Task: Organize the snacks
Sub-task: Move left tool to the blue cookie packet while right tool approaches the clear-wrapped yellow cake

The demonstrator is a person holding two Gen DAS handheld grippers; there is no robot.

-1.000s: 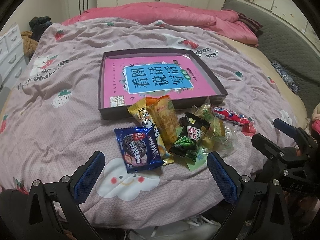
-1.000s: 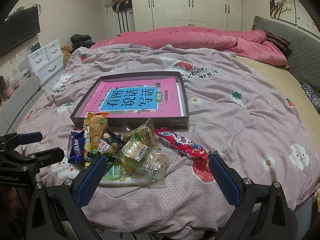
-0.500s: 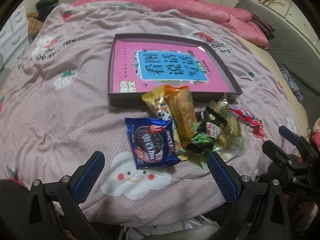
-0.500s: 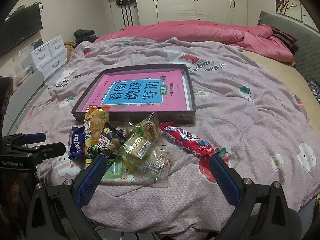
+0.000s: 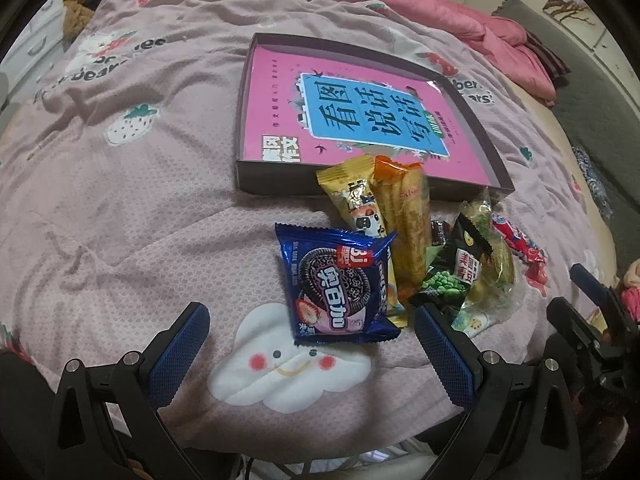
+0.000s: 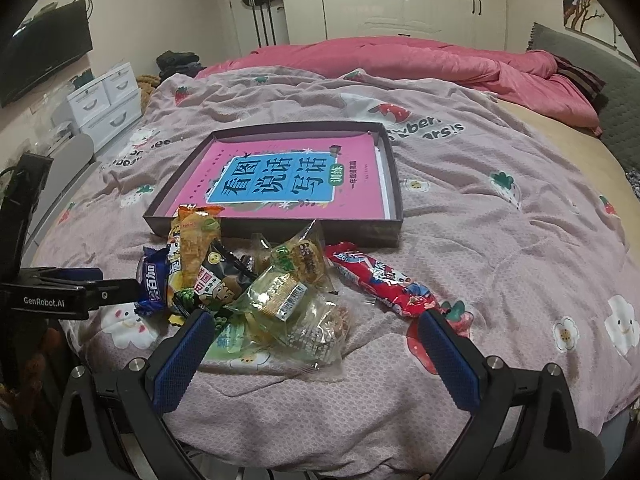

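While the left wrist view looks down on the bed, the left hand-held gripper [image 5: 308, 344] hovers with its blue pads spread wide and nothing between them, just short of the blue foil cookie packet [image 5: 338, 286] that lies nearest on the mauve strawberry-print bedspread [image 5: 120, 208]. Beyond it lie one gold wrapper with a panda figure [image 5: 354, 200], one orange-topped clear sleeve of yellow sticks [image 5: 404, 224] and one black pea-snack packet [image 5: 456, 264], all outside the shallow dark cardboard tray [image 5: 280, 179] (a pink book [image 5: 272, 120] covers its floor). Judging by this, the sorting is only starting: nothing has been lifted, and the likely next move is to lower over the blue packet and close on its crinkly edge.

From the right wrist view, the right hand-held gripper [image 6: 316, 350] is likewise released and empty, poised over the clear cellophane cake packets [image 6: 280, 296]; I count about three, though overlap makes it uncertain. One red candy bar wrapper [image 6: 380, 280] lies apart to their right.
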